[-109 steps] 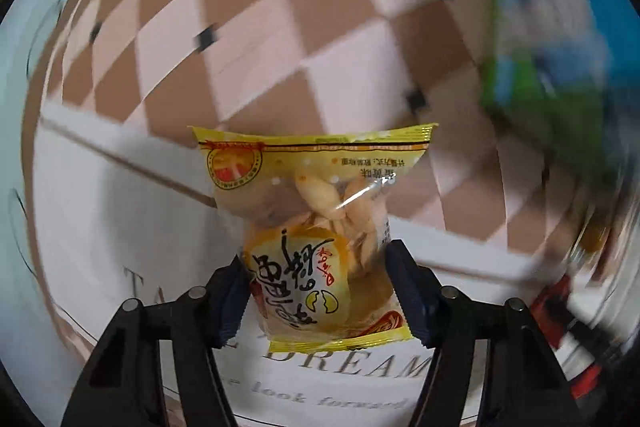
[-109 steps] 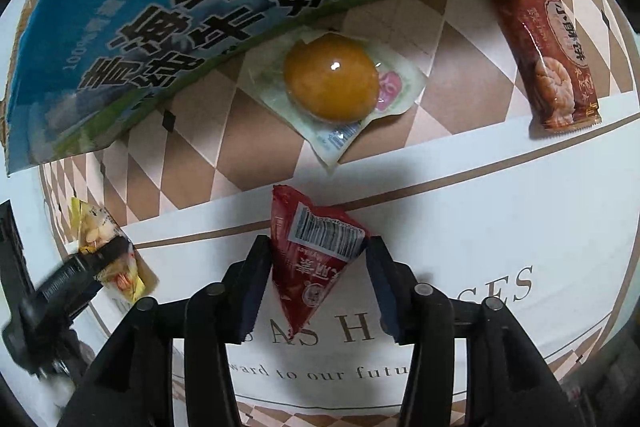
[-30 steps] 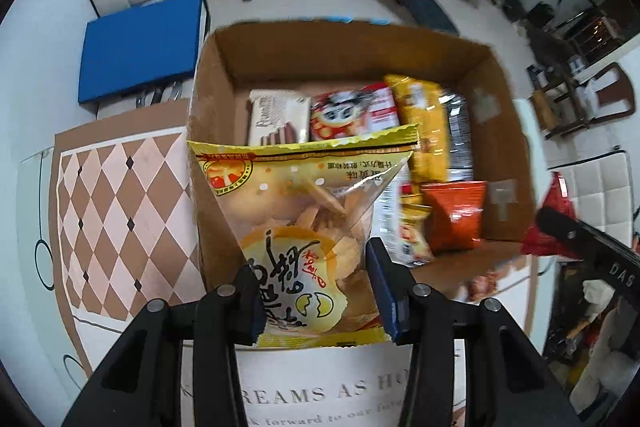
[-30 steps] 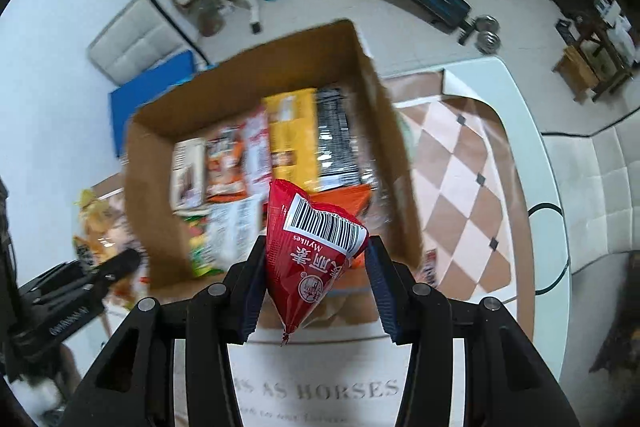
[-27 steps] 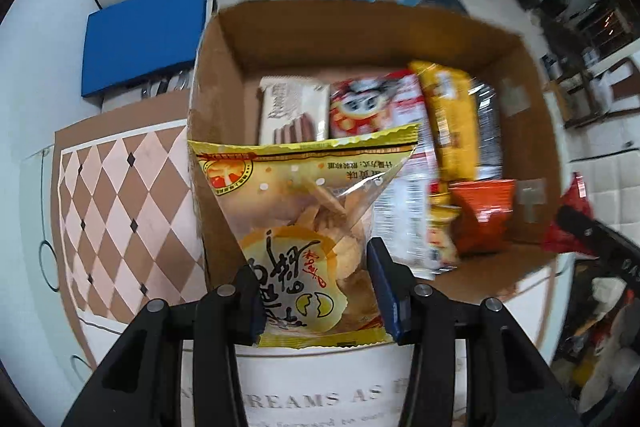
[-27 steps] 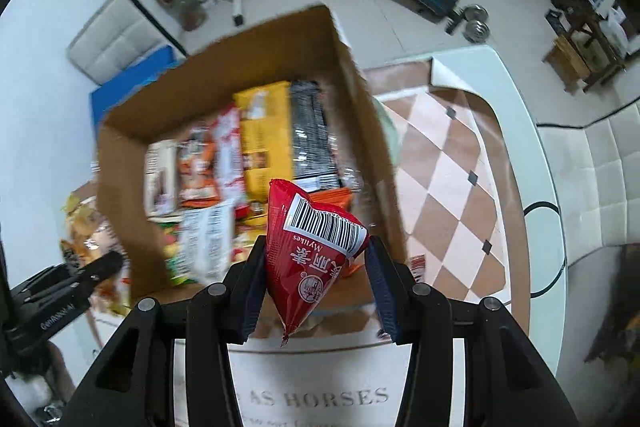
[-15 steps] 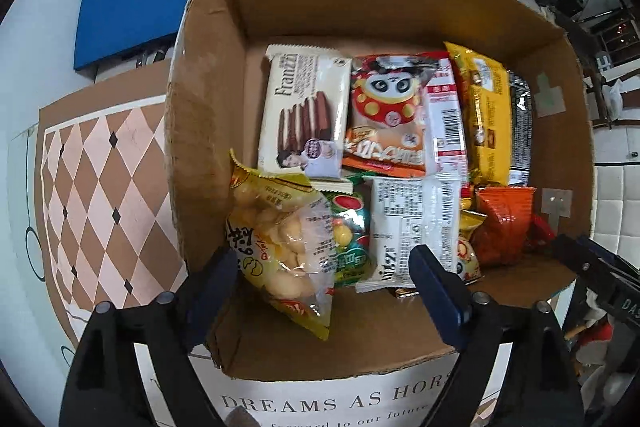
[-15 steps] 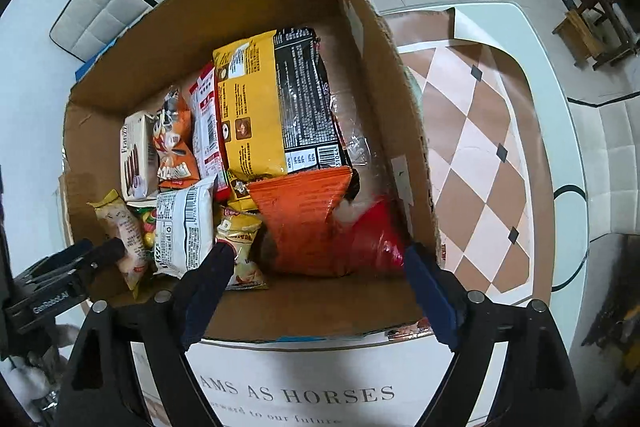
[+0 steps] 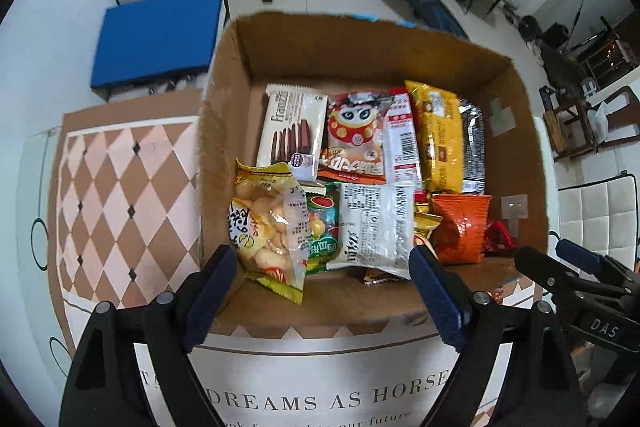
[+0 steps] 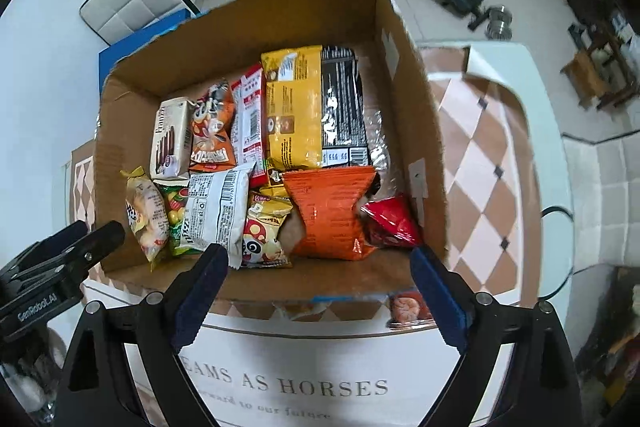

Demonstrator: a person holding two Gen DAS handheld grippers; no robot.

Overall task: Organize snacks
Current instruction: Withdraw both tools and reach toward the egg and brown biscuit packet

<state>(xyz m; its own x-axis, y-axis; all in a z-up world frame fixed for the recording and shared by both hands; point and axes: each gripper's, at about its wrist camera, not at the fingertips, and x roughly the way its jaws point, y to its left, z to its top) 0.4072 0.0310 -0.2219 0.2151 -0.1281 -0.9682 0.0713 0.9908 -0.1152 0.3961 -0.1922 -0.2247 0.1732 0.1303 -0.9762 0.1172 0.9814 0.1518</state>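
Left wrist view: a cardboard box (image 9: 224, 131) is seen on the diamond-patterned bench (image 9: 120, 195), exercise gear behind. The left gripper (image 9: 322, 293) is spread wide, empty; the yellow egg-biscuit bag (image 9: 268, 227), gripped a second ago, lies inside.

Right wrist view: the right gripper (image 10: 320, 287) is opening, empty; the released red triangular packet (image 10: 390, 223), apparently crumpled, rests in the box's corner.

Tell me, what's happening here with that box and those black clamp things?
A person is packing snacks into a cardboard box with a handheld gripper in each hand. The left gripper stands open over a yellow puff bag in the box's near corner. The right gripper is opening above a red triangular packet beside an orange bag. Neither holds anything.
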